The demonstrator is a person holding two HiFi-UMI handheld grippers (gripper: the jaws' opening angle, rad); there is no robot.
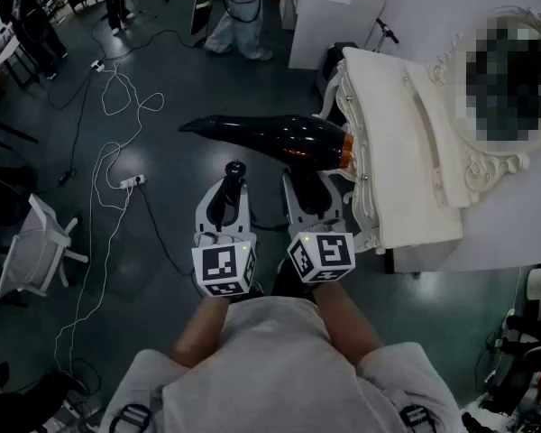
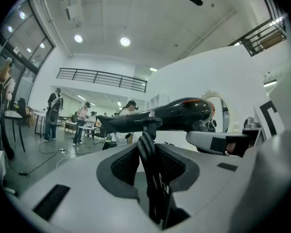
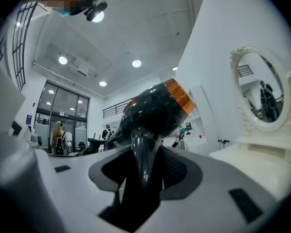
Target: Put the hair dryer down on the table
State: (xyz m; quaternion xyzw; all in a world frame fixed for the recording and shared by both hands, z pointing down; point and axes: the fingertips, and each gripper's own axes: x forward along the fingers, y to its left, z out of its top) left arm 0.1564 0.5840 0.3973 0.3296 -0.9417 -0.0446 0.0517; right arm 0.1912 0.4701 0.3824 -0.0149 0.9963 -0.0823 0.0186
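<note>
- Status: not done. hair dryer is in the air, not on the table.
- right gripper: clamped on the dryer's handle. The right gripper view shows the handle standing between the pads, with the body and orange ring above them.
- left gripper: closed on the bundled black cord. The left gripper view shows the bundle pinched upright between the pads. The dryer body runs across just beyond it, and I can't tell whether the two touch.
- Both grippers point roughly level and sit side by side, close in front of me.
- Dryer pose: roughly horizontal. The nozzle points to my left, out over the dark floor. The orange-ring end is next to the table's near-left edge.
- Position: from the head view the body hangs mostly over the floor beside the table, not above the top. I can't judge its height against the top from here.
- Table: white top, with bare surface between the edge and the mirror, so there looks to be room to land it.
- Remaining, as I judge it:
  - carry the dryer to the right, over the top
  - lower it until the body rests on the surface
  - release the handle, then let go of the cord
- Risk: the cord bundle may drag the dryer if I drop the cord off the edge.
</note>
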